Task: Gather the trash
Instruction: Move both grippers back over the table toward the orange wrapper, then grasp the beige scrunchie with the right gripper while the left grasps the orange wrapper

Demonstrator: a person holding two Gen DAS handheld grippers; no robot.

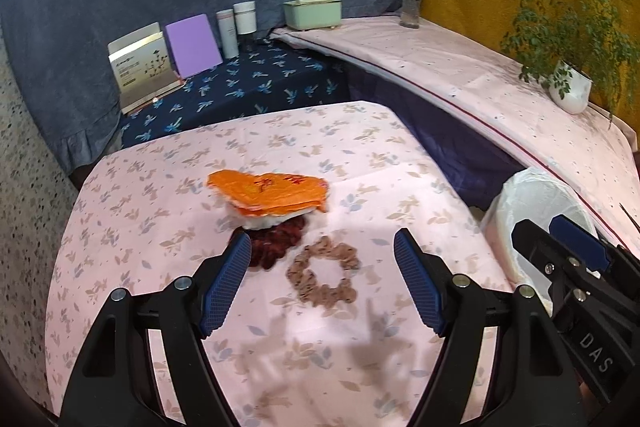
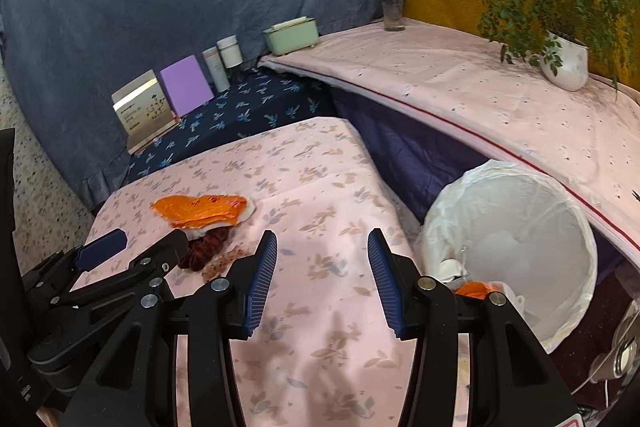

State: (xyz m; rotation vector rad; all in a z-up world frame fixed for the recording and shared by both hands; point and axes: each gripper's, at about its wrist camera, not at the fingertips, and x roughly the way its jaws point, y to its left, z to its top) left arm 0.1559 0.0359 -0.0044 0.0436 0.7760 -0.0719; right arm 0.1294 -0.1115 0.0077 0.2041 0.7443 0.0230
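Observation:
A crumpled orange wrapper (image 1: 272,193) (image 2: 204,211) lies on the pink flowered tablecloth (image 1: 160,227), resting partly on a dark red scrunchie (image 1: 276,245) (image 2: 208,247). A brown scrunchie (image 1: 324,273) lies just in front of them. My left gripper (image 1: 322,238) (image 2: 136,243) hovers open over the brown scrunchie and holds nothing. My right gripper (image 2: 322,238) (image 1: 554,227) stands open over bare cloth, between the scrunchies and a bin lined with a white bag (image 2: 516,227) (image 1: 532,211). An orange scrap (image 2: 474,289) lies inside the bin.
Behind the table, a dark blue flowered surface (image 1: 260,83) carries books (image 1: 142,67), a purple box (image 1: 194,45) and two bottles (image 1: 236,27). A pink ledge (image 1: 460,75) on the right bears a green box (image 1: 314,13), a flower vase (image 1: 412,3) and a potted plant (image 1: 568,87).

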